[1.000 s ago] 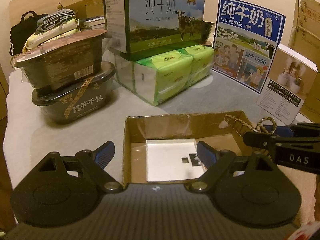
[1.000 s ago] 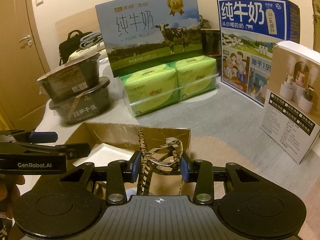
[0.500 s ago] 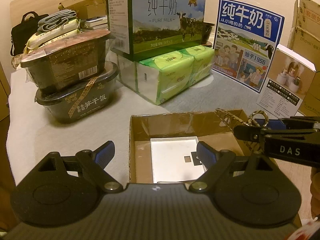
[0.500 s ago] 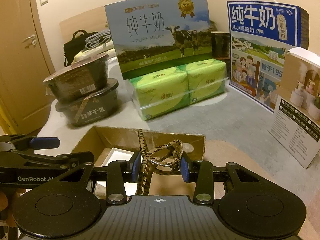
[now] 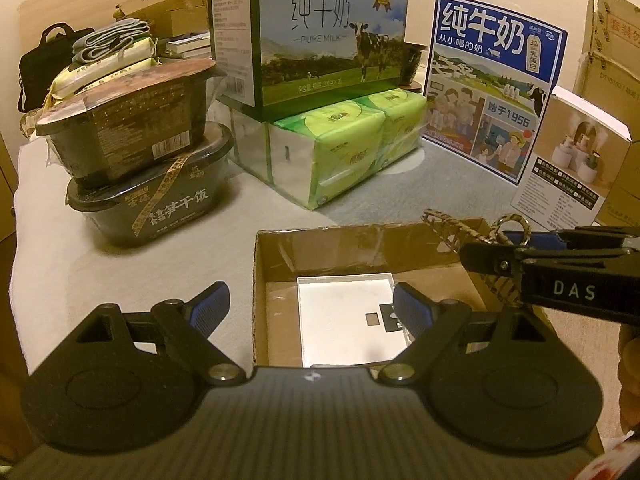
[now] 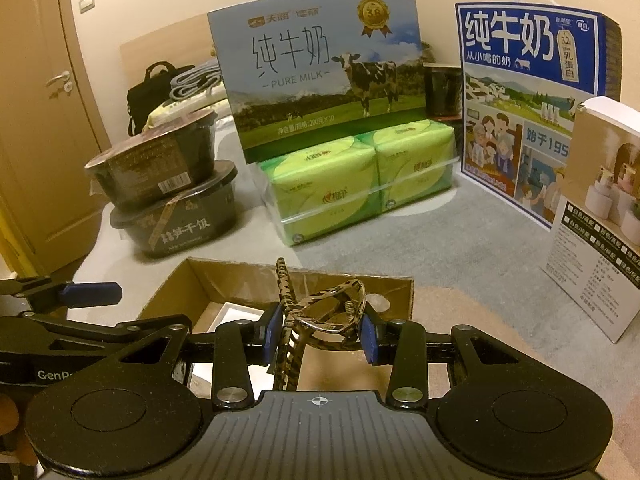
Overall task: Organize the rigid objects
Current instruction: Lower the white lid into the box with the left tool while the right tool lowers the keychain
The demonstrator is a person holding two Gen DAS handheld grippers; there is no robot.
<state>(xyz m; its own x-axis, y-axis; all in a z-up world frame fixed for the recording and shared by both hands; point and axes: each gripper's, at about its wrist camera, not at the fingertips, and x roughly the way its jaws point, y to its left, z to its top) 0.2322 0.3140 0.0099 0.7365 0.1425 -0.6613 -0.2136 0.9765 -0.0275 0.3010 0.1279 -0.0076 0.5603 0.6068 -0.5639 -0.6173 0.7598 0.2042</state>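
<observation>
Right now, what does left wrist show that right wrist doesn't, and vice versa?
Left wrist only: left gripper open and empty, stacked cartons at far right.
Right wrist only: wooden door, right gripper's blue pads squeezing the leopard-print hair claw.
Both: cardboard box holding a white tray, milk cartons, green tissue packs, stacked black bowls.

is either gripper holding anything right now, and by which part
The right gripper holds a leopard-print hair claw clip, its pads pressing the clip's two sides near the ring-shaped handle end, over the cardboard box. The left gripper is open and empty.
</observation>
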